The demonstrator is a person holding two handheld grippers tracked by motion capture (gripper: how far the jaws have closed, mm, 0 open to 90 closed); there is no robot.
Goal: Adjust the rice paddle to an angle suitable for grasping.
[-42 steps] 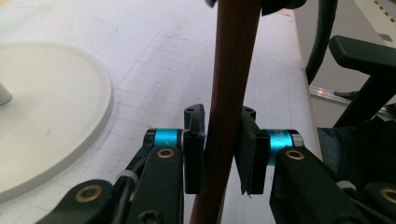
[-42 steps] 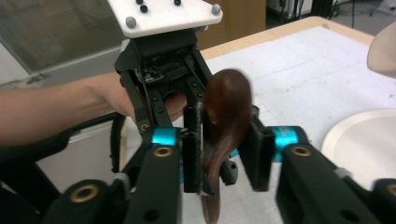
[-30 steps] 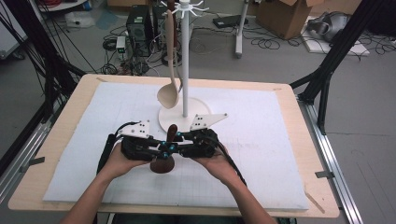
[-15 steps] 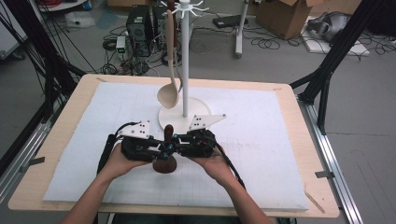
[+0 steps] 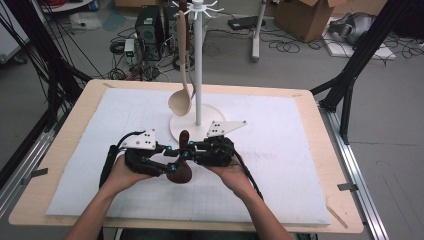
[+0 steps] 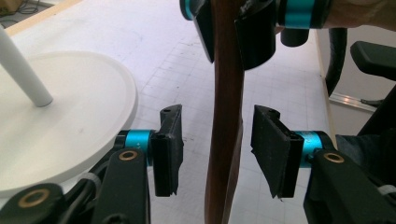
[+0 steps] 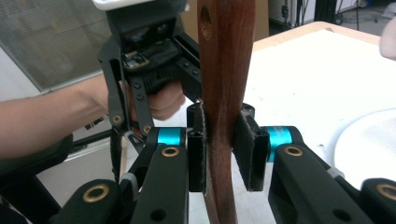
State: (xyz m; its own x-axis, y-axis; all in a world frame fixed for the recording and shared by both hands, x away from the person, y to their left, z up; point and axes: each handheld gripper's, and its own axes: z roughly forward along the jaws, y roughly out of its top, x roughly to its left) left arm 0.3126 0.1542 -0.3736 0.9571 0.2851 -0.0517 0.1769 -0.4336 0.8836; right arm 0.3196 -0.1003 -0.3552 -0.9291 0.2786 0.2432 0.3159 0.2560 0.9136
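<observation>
High view: a dark wooden spoon [image 5: 181, 159] stands lower centre of the frame, handle up, bowl on the white mat [image 5: 300, 165], between the left gripper [image 5: 167, 157] and the right gripper [image 5: 192, 150]. Just above it stands a white rack [image 5: 198, 65] with a pale spoon [image 5: 181, 97] hanging.

Left gripper view: the brown handle runs up mid-frame between pads that stand clear of it; these jaws have just been opening, having clasped it half a second earlier.

Right gripper view: the pads press the handle at centre, as before.
</observation>
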